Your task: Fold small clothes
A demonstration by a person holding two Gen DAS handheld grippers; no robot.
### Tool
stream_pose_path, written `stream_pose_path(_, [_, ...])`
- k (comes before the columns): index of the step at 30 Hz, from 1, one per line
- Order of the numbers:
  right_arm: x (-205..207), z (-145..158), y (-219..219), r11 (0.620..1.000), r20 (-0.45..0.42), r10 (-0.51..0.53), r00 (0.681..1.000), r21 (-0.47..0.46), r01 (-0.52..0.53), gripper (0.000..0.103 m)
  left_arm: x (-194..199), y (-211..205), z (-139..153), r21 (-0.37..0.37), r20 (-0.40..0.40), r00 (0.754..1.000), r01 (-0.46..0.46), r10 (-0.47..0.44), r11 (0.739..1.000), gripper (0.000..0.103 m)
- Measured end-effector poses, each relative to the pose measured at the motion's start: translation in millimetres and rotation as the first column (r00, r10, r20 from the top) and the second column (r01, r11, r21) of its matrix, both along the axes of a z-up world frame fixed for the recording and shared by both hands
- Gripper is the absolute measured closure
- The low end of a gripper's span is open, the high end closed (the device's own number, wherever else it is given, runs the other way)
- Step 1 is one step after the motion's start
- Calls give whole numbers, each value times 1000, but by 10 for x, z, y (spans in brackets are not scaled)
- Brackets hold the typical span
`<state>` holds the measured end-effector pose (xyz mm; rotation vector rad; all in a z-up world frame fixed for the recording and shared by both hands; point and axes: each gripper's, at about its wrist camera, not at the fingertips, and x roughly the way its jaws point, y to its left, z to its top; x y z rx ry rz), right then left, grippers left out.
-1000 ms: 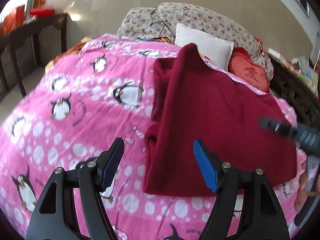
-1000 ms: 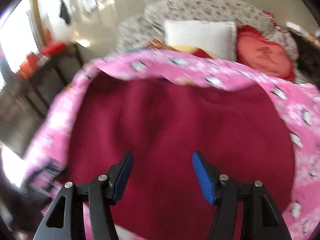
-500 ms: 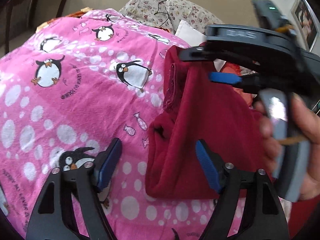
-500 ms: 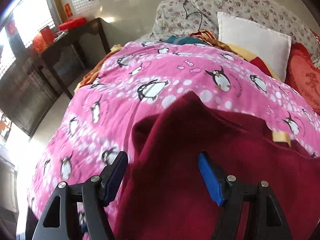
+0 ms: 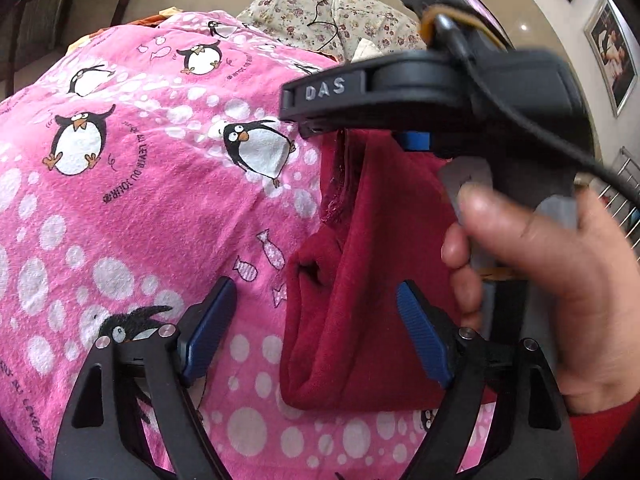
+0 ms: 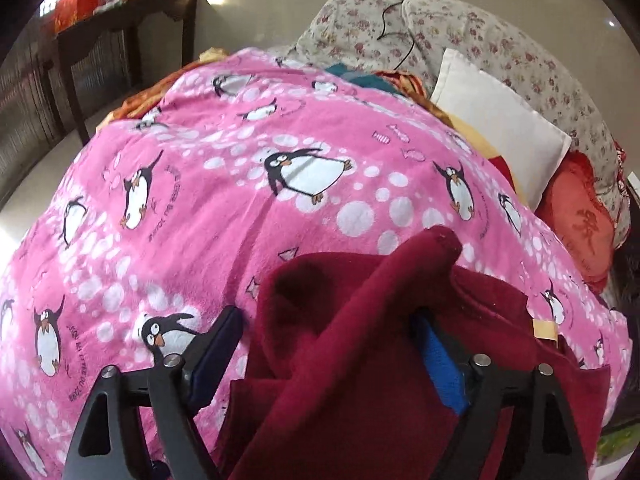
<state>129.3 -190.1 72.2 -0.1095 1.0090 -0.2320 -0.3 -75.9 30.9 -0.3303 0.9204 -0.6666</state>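
Observation:
A dark red garment (image 5: 360, 280) lies folded lengthwise on the pink penguin blanket (image 5: 140, 200). My left gripper (image 5: 316, 336) hovers low over its near left edge. The jaws are opening, the cloth's edge lies between them, and neither pad presses it. In the right wrist view the garment (image 6: 360, 360) bunches into a raised fold between the jaws of my right gripper (image 6: 328, 364). These jaws are opening too: the cloth rests against the right blue pad, while the left pad stands clear of it. A hand (image 5: 540, 280) holds the right tool close above the garment's far part.
Floral pillows (image 6: 460, 40), a white pillow (image 6: 500, 128) and a red cushion (image 6: 576, 216) sit at the head of the bed. A dark wooden table (image 6: 128, 24) with red boxes stands beyond the left edge. Framed pictures (image 5: 612, 56) hang on the right wall.
The right tool has swung left across the garment and now fills the left wrist view's upper right. The cloth's right half has come over to the left. Both pairs of jaws have widened.

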Motion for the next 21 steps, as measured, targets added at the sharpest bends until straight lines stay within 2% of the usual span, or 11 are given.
stream_pose_path(1, [-39, 19, -33, 1000, 15, 9, 1000, 9, -9, 30, 3, 6, 1, -7, 0, 1000, 3, -3, 1000, 20])
stream_pose_path(5, [-197, 164, -145, 997, 54, 40, 998, 71, -44, 57, 20, 9, -3, -53, -10, 999, 37, -38, 998, 21])
stream_pose_path(7, [-277, 256, -228, 990, 80, 44, 996, 131, -54, 70, 33, -25, -29, -99, -37, 994, 96, -100, 990, 44])
stream_pose_path(8, [-360, 341, -311, 978, 107, 46, 993, 196, -66, 76, 55, -42, -44, -115, -56, 990, 120, -127, 986, 57])
stream_pose_path(9, [-394, 379, -339, 972, 121, 44, 992, 226, -70, 78, 40, -64, -49, -117, -61, 987, 138, -146, 983, 60])
stream_pose_path(10, [-499, 466, -413, 960, 150, 38, 988, 268, -78, 79, -10, -74, -5, -97, -28, 988, 146, -149, 985, 63])
stream_pose_path(11, [-557, 515, -445, 956, 167, 36, 985, 282, -83, 81, -71, -84, 51, -85, 4, 987, 161, -161, 983, 71])
stream_pose_path(14, [-825, 714, -590, 946, 224, 22, 974, 310, -93, 85, -249, -116, 240, -65, 78, 981, 184, -179, 981, 77])
stream_pose_path(18, [-1198, 948, -836, 938, 284, -8, 959, 335, -92, 86, -564, -268, 565, -47, 164, 957, 251, -240, 967, 79])
stream_pose_path(21, [-1502, 1095, -1091, 935, 327, -40, 944, 345, -81, 87, -809, -490, 777, -13, 220, 926, 317, -307, 948, 81])
